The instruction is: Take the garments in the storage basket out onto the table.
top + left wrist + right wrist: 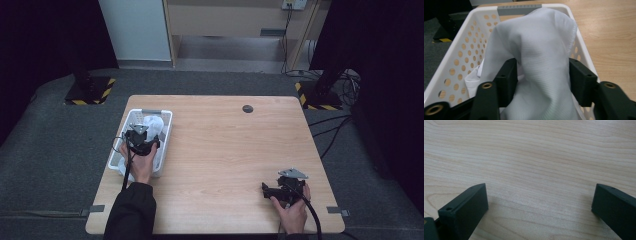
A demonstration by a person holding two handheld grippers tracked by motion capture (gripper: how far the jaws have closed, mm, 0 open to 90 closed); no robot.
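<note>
The left claw [542,75] is partly closed around a bunched fold of white cloth [541,57], with a black jaw standing on either side of the fabric and pressing against it, so it is grasping the cloth. In the high view the left claw [141,137] sits over the white basket [167,131], held by the left hand [140,162] in a dark sleeve.

The right claw [539,202] is released: its two jaws stand wide apart with bare wood between them, low over the worktop [536,152]. In the high view the right claw [272,191] rests near the worktop's front right corner, well apart from the basket, in the right hand [292,212].

The basket [456,57] is a white plastic one with round holes in its walls and a grey strip on its far rim. It stands near the left edge of the worktop [225,150]. The cloth lies in it, rising in a peaked fold from the claw toward the far rim, its long axis running away from the camera along the basket's length.
</note>
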